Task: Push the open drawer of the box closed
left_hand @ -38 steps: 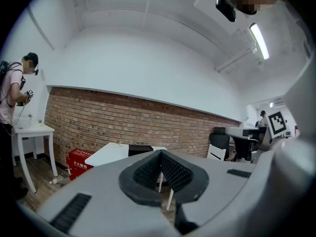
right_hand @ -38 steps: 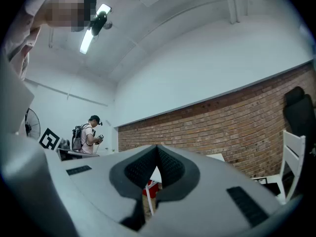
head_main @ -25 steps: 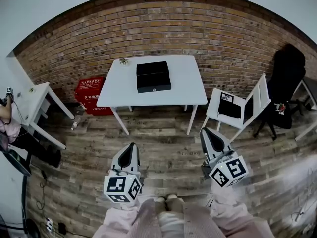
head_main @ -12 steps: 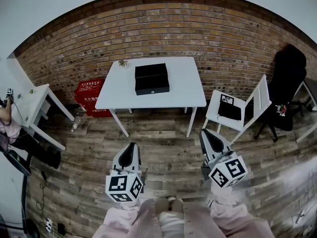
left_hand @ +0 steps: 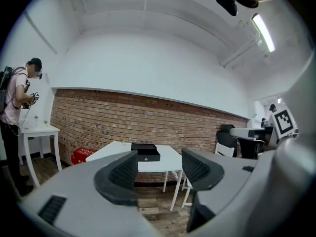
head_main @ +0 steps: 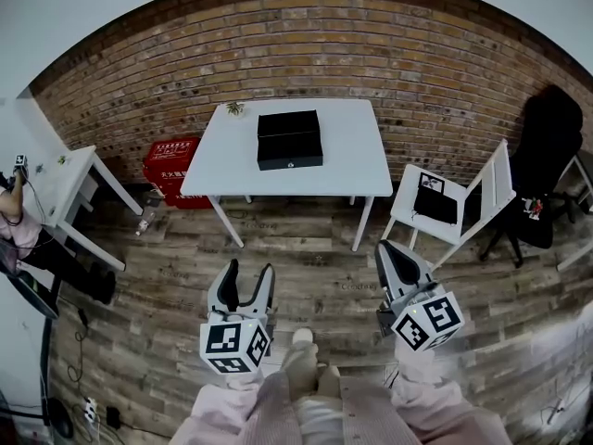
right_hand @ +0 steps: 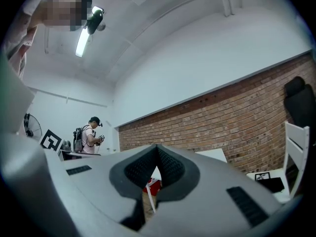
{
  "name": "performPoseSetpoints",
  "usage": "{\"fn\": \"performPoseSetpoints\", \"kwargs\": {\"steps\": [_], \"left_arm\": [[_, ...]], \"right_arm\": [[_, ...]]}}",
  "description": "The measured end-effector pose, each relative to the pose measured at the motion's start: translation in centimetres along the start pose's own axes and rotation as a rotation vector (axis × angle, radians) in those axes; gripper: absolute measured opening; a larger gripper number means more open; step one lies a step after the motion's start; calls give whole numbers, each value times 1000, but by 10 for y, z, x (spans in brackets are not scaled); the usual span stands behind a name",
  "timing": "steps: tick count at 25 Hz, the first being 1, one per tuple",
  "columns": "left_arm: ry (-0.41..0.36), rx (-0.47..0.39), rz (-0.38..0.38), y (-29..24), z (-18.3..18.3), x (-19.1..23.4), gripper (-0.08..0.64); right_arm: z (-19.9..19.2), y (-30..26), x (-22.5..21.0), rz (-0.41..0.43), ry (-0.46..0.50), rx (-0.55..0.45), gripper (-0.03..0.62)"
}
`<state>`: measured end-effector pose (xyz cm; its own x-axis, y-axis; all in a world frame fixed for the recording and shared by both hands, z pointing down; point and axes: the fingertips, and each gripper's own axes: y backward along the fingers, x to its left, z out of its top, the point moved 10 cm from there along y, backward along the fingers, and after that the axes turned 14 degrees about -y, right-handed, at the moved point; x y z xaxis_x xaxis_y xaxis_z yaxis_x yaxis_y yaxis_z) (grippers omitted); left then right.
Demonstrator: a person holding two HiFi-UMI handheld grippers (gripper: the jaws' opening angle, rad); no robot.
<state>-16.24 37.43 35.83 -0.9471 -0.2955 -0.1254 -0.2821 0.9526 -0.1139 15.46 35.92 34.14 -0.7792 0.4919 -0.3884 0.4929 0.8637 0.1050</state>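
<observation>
Standing back from the bench point(head_main: 352, 160), well apart from it; floorboards lay between me and its near edge. The black box point(head_main: 290, 123) sat around the middle of the bench, somewhat nearer the far edge. Its drawer point(head_main: 290, 156) looked pulled out toward the near edge, front face toward me, so I judged it open.

Left claw point(head_main: 249, 273): the jaws were opening, nothing between them; in the left gripper view I saw only the distant bench and box through the gap. Right claw point(head_main: 387, 251): clenched, pads together, empty; the right gripper view showed no object in the pinch.

Progress: none that I could log. Neither claw was near the box, and the drawer had not been touched. Remaining, by my reckoning: close the gap to the near edge of the bench, set a claw against the drawer front, push it flush into the box.
</observation>
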Motion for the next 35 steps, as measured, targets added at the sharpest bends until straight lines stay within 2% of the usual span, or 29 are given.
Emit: {"fn": "performPoseSetpoints", "kwargs": {"steps": [10,27,35], "left_arm": [[20,37,9,-31,-11,12,273],[69,80,-14,-164,-9,60,273],[88,122,-61,-220,-17,75,273]], "right_arm": [[-4,-29,-20,-14,-16,15,3],[9,-150,-82,-39,-30,31,3],[7,-198,-101,-59,-37,52,3]]}}
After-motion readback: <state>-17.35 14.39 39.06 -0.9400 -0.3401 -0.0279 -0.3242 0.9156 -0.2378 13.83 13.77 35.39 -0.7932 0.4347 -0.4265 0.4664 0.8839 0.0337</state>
